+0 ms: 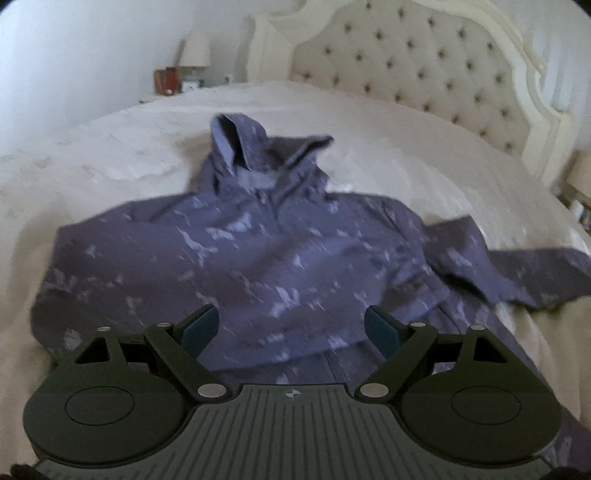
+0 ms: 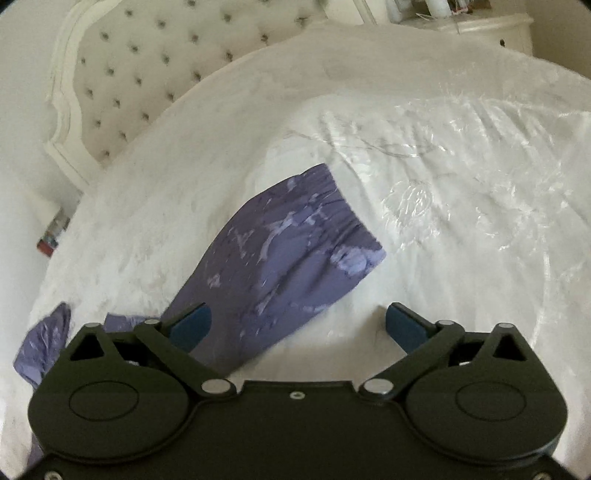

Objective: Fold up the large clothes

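I'm looking down at a purple hooded jacket with a pale splash pattern [image 1: 258,254], lying front-up and spread out on the white quilted bed [image 1: 388,122], hood toward the far side. It looks soft and limp, probably a light shell fabric that could slide on the cover, so I judge it will sag and drag if lifted from 1 point only. My left hand-held gripper [image 1: 291,325] hovers over the hem with its jaws wide apart, holding nothing. My right hand-held gripper [image 2: 299,325] is also spread open and empty, just short of the jacket's outstretched sleeve [image 2: 295,243], which lies flat with its ribbed cuff away from me. That cuff edge or the sleeve's mid-seam seems the sensible pinch point; the shoulder would suit the other side. Around it: a cream tufted headboard [image 1: 417,62], a bedside lamp [image 1: 195,48] and a cream dresser [image 2: 491,27], all well apart. Nothing blocks the fold.
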### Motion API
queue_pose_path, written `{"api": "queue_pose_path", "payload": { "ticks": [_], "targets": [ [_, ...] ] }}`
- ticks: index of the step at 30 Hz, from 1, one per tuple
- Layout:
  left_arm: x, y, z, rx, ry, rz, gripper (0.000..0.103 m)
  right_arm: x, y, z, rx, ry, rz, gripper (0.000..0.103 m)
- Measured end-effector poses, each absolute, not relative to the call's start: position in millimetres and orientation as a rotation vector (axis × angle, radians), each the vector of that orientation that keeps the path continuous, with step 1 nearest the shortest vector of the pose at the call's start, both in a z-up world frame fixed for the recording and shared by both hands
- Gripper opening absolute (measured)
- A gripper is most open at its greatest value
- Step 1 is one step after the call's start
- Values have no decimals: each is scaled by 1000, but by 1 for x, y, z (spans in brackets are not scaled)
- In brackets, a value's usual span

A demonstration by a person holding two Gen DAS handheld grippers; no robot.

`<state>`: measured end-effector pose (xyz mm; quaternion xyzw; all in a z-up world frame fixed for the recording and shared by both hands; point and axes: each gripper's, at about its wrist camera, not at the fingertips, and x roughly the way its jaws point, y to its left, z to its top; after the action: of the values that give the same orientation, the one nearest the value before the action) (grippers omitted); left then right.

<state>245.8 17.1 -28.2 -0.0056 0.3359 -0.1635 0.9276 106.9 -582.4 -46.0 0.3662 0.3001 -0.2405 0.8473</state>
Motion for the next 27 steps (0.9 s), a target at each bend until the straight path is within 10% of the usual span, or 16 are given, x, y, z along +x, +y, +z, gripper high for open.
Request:
{"api": "queue_pose_path", "payload": {
  "ticks": [7, 27],
  "targets": [
    [243, 28, -39, -24, 733, -326, 86, 116, -581, -32, 723, 584, -498, 26],
    [245, 125, -35, -172, 726, -218, 86, 265, -339, 110, 421, 453, 89, 17]
  ]
}}
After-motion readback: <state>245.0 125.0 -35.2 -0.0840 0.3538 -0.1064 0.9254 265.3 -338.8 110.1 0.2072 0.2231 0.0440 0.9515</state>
